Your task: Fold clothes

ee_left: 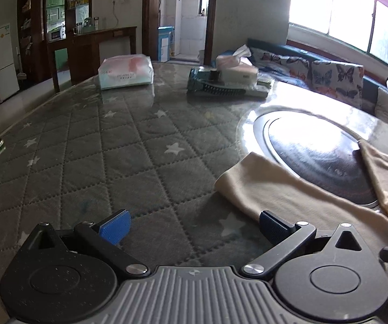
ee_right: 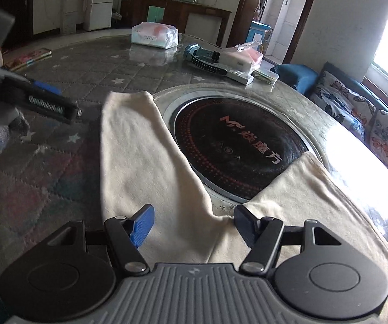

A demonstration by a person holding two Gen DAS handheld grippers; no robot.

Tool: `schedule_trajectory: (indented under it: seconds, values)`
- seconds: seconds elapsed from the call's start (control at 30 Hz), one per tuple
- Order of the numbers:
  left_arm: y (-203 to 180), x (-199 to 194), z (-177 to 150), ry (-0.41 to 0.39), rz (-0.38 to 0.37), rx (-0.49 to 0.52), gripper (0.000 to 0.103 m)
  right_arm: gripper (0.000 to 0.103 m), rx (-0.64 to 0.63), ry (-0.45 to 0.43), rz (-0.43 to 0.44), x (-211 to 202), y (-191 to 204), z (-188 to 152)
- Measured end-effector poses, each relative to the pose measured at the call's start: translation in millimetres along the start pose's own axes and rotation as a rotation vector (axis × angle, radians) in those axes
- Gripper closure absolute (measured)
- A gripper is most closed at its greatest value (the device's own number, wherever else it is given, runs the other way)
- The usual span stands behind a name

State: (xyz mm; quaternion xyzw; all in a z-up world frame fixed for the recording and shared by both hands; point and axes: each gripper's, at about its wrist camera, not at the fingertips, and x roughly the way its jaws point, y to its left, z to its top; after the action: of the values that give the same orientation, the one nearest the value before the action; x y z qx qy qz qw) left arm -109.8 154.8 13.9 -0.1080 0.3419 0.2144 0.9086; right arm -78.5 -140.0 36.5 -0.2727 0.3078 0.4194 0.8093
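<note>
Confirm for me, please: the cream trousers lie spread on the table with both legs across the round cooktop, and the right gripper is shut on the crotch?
Not quite. The right gripper is open, not shut: the right wrist view shows its jaws spread wide above the crotch of the cream trousers, gripping nothing. The rest holds: both legs cross the round cooktop on the table.

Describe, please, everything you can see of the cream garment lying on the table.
The cream garment looks like soft, matte knit fabric, apparently trousers: two legs spread in a V. Both legs lie flat with light creases, each overlapping the rim of the round black cooktop set in the table. They join near the right gripper, which is open just above the fabric. Neither gripper holds it.
</note>
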Motion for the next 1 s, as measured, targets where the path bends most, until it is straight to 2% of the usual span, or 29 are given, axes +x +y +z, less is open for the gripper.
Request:
schedule_trajectory:
  seconds: [0.27,0.5,0.67,0.83,0.9,1.0]
  values:
    - [-3,2,-4,0.003,0.023,0.031,0.0,0.031,-0.013,0.008,0.036,-1,11,7]
    - [-3,2,-3,0.007,0.023,0.027,0.0,0.031,-0.044,0.022,0.039,4,22,13]
    - [3,-2,-5,-0.026,-0.01,-0.006,0.0,0.037,-0.039,-0.015,0.039,1,24,27]
    - [11,-15,-7,-0.082,0.028,-0.025,0.0,0.044,-0.053,-0.042,0.082,6,30,47]
    - [16,-20,-8,-0.093,0.052,-0.036,0.0,0.05,-0.072,-0.052,0.112,15,38,60]
    - [25,-27,-11,-0.092,0.07,-0.062,0.0,0.051,-0.096,-0.063,0.152,29,50,77]
